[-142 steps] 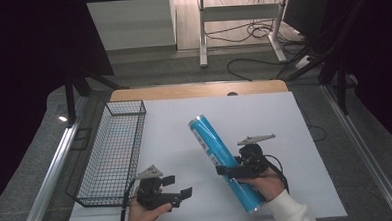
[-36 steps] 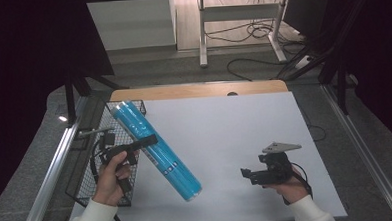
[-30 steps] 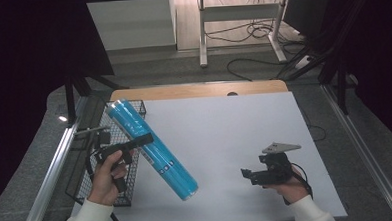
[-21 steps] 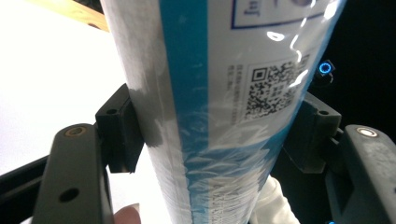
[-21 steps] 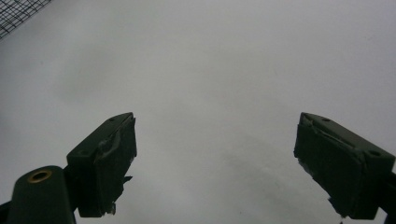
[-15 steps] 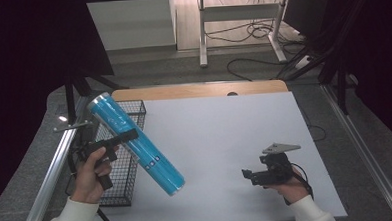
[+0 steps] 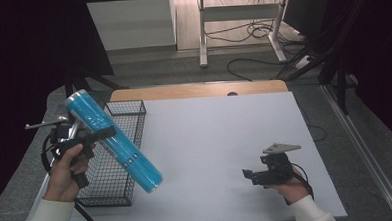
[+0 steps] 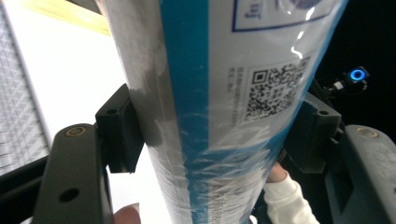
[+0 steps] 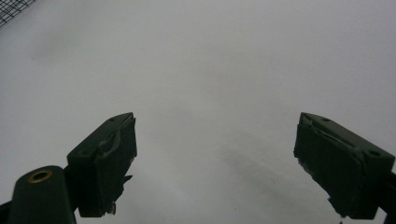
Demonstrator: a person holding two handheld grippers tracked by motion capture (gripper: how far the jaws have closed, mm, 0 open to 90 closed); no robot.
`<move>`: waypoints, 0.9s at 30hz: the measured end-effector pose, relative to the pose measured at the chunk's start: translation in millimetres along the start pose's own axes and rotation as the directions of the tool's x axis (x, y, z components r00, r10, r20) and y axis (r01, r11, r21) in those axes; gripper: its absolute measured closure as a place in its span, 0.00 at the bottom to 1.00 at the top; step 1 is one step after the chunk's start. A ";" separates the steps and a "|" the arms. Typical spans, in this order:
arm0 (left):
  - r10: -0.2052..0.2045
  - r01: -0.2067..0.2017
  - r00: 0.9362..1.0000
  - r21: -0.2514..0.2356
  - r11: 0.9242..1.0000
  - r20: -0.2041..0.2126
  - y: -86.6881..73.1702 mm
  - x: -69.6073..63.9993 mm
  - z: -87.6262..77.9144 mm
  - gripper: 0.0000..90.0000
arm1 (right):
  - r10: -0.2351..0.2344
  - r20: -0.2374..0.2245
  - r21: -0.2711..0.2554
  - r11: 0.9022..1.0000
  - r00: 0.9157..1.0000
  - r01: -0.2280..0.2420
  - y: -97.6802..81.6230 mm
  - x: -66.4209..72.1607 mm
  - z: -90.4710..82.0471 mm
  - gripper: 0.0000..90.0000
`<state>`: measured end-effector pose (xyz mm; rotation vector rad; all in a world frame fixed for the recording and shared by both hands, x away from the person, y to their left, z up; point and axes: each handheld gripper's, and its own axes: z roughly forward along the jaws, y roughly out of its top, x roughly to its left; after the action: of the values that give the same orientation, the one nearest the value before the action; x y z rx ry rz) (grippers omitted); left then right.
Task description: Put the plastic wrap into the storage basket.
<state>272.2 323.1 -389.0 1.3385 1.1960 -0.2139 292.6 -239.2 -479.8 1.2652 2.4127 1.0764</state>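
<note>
Clamping the blue roll [image 7: 114,141] mid-body in my left gripper [image 7: 87,136], I hold it tilted above the wire basket [image 7: 132,124], seemingly to drop it in, while my right gripper [image 7: 257,176] rests wide open, empty, over the white table [image 7: 220,134].

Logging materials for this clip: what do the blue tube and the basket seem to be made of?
The blue tube looks wrapped in glossy plastic film: the left gripper view shows wrinkles, glare and a printed QR code. What lies under the film cannot be told. The basket looks like thin black metal wire mesh, see-through, probably coated.
</note>
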 end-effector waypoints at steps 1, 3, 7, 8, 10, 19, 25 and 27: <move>-0.004 0.004 1.000 -0.001 1.000 -0.007 1.6 0.1 -4.0 0.36 | 0.001 -0.001 0.000 1.000 1.000 -0.001 0.0 -0.3 -0.1 0.15; 0.007 -0.007 1.000 0.000 1.000 -0.022 4.8 0.8 -11.2 0.36 | 0.005 -0.002 -0.002 1.000 1.000 -0.005 -0.1 -0.7 -0.1 0.15; 0.025 -0.025 0.998 0.003 1.000 -0.063 11.2 1.3 -27.1 0.36 | 0.003 0.002 0.000 1.000 1.000 -0.003 -0.4 -1.5 0.2 0.15; 0.027 -0.027 0.997 0.003 1.000 -0.073 12.7 1.7 -30.9 0.36 | 0.003 0.003 0.000 1.000 1.000 -0.003 -0.6 -1.5 0.4 0.15; 0.031 -0.030 0.995 0.006 1.000 -0.092 15.6 2.8 -38.2 0.36 | 0.003 0.004 0.002 1.000 1.000 -0.003 -0.7 -1.7 0.7 0.15; 0.042 -0.038 0.982 0.025 0.999 -0.184 25.3 10.5 -60.8 0.36 | 0.002 0.012 0.011 1.000 1.000 -0.002 -1.1 -2.4 3.0 0.15; 0.063 -0.053 0.973 0.051 0.997 -0.222 24.7 13.0 -63.4 0.36 | 0.003 0.014 0.014 1.000 1.000 -0.004 -1.3 -2.4 3.2 0.15; 0.062 -0.051 0.971 0.056 0.997 -0.231 24.0 15.9 -63.2 0.36 | 0.004 0.013 0.014 1.000 1.000 -0.004 -1.4 -2.6 3.2 0.15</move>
<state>262.7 389.8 -372.2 1.4695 1.3532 -0.0464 294.9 -240.1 -483.4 1.2781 2.4129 1.0515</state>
